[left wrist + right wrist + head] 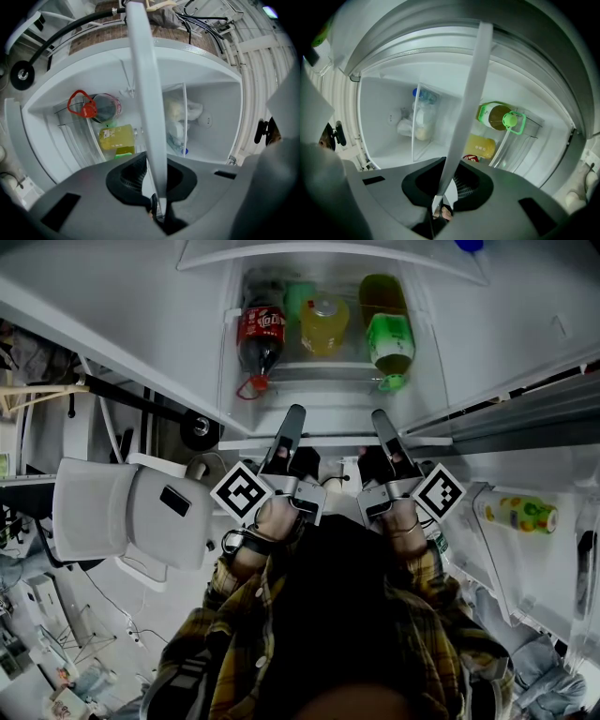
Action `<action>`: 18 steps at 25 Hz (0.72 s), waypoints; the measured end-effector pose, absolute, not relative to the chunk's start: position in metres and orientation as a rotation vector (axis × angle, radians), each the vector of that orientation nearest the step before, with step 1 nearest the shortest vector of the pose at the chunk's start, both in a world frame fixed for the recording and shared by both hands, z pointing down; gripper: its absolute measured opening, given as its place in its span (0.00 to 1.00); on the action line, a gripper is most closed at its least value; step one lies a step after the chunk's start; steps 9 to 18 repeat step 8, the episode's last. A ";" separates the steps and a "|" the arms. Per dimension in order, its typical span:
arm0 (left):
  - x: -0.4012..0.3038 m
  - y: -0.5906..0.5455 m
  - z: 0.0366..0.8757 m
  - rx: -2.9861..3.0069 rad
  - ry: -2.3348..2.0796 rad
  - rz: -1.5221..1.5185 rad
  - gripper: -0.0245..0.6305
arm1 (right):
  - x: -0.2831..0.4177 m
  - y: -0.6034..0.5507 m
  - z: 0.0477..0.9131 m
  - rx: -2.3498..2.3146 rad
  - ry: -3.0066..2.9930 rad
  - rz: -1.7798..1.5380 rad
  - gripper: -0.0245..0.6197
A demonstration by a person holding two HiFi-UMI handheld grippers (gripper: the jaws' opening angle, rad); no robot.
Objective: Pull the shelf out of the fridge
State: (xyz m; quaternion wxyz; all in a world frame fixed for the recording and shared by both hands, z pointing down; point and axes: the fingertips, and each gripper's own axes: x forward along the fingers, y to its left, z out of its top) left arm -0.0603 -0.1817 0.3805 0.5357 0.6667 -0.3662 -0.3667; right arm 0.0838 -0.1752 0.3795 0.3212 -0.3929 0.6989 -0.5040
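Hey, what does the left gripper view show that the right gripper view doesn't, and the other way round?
Only the left gripper view shows the red cap. Only the right gripper view shows the green-capped bottle. Both show the yellow bottle and the shelf, which is clamped by the left gripper in one view and by the right gripper in the other.

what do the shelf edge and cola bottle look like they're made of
Shelf edge: probably plastic, white and matte; it shows as a smooth, opaque strip.
Cola bottle: likely clear plastic; the dark drink shows through its wall, under a red label.
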 end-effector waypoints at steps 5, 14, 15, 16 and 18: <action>-0.061 -0.182 0.382 1.591 -0.879 -0.863 0.09 | 0.084 -0.175 0.380 -1.032 1.827 -1.327 0.12; -0.060 -0.184 0.383 1.594 -0.873 -0.855 0.09 | 0.085 -0.177 0.380 -1.034 1.825 -1.321 0.12; -0.060 -0.184 0.383 1.594 -0.873 -0.855 0.09 | 0.085 -0.177 0.380 -1.034 1.825 -1.321 0.12; -0.060 -0.184 0.383 1.594 -0.873 -0.855 0.09 | 0.085 -0.177 0.380 -1.034 1.825 -1.321 0.12; -0.060 -0.184 0.383 1.594 -0.873 -0.855 0.09 | 0.085 -0.177 0.380 -1.034 1.825 -1.321 0.12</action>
